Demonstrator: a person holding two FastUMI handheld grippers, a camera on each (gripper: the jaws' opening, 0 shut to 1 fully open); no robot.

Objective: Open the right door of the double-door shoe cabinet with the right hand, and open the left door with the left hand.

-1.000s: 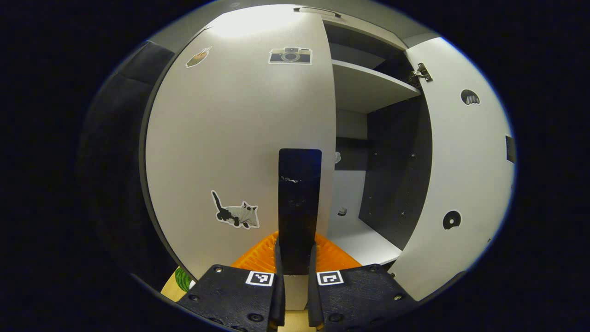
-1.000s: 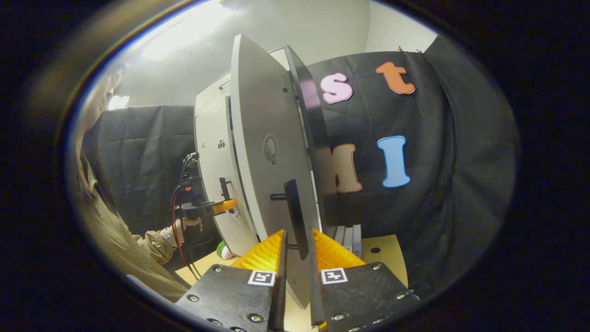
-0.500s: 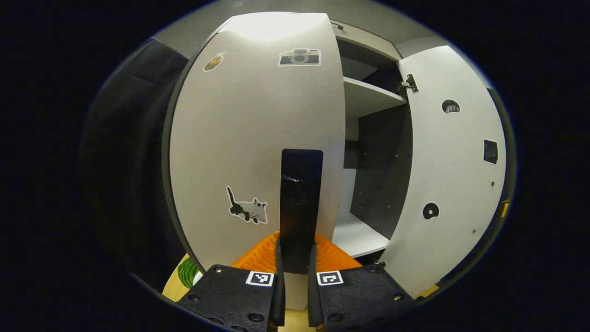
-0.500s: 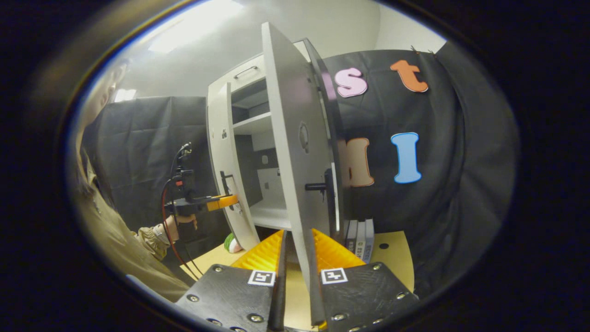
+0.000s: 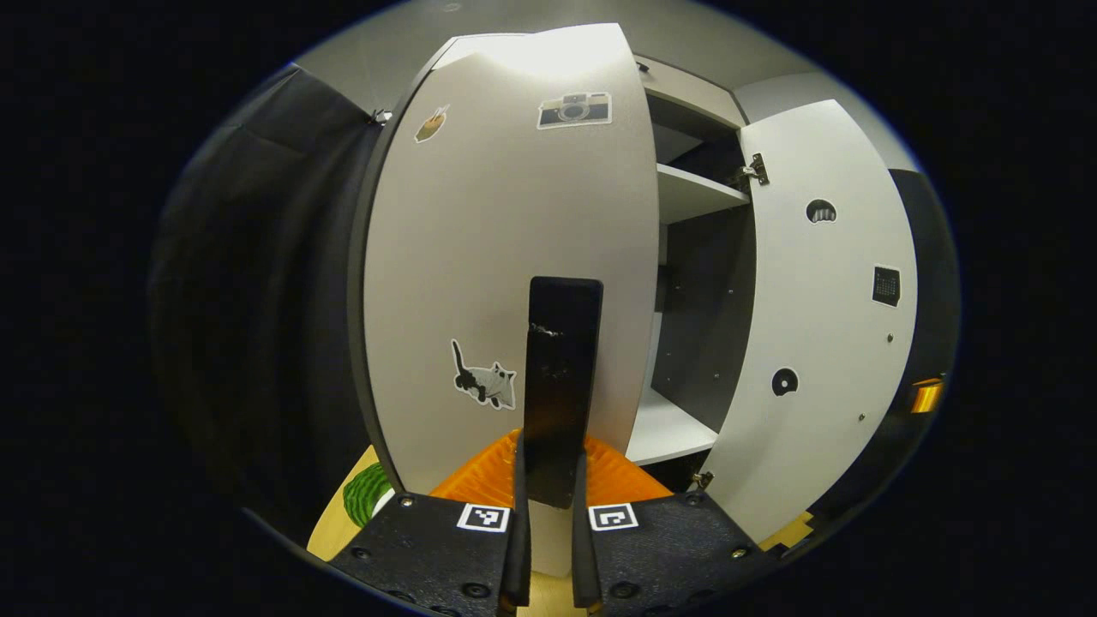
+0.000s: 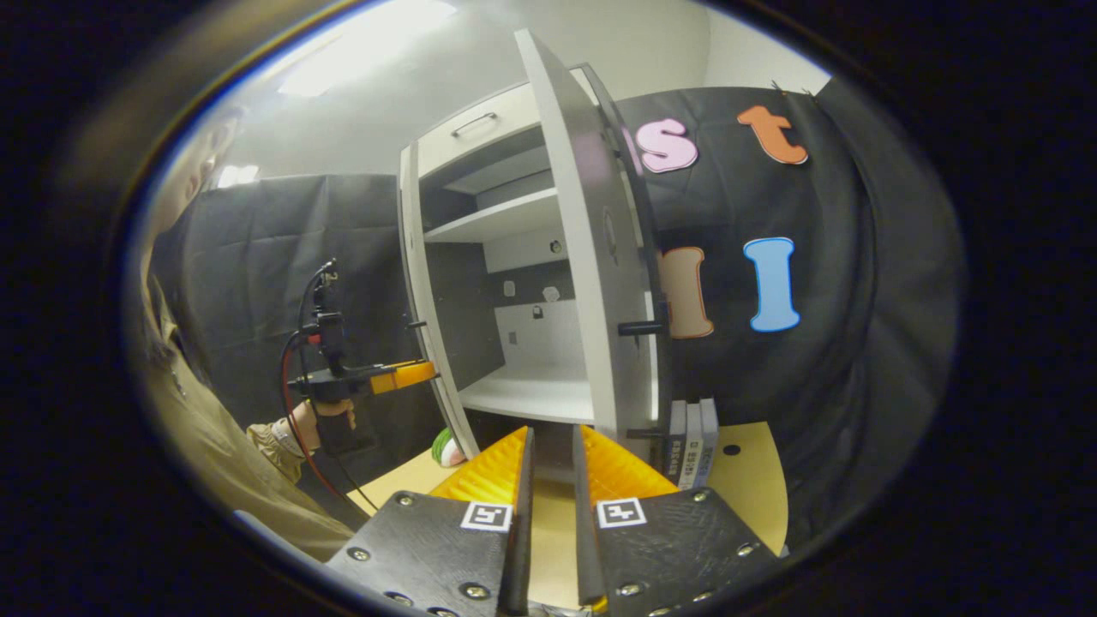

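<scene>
The white shoe cabinet point(image 6: 514, 231) stands with both doors swung out. In the left gripper view my left gripper point(image 5: 551, 454) is shut on the black upright handle point(image 5: 561, 360) of the left door point(image 5: 480, 257), which carries a cat and a camera sticker. The right door point(image 5: 814, 343) hangs wide open beyond it. In the right gripper view my right gripper point(image 6: 551, 437) sits a little back from the right door point(image 6: 600, 257), fingers narrowly apart with nothing between them. Its handle point(image 6: 638, 327) juts out above and to the right. The left gripper point(image 6: 403, 375) meets the left door point(image 6: 420, 283) there.
Inside are bare white shelves point(image 6: 523, 394) and dark side walls. Books point(image 6: 690, 441) stand against the cabinet's right side on the wooden table point(image 6: 746, 480). A green striped ball point(image 6: 446, 446) lies by the left door's foot. A person's sleeve point(image 6: 214, 446) is at the left.
My right gripper has let go of the right door's handle and drawn back, leaving that door wide open. My left gripper has pulled the left door further outward by its handle.
</scene>
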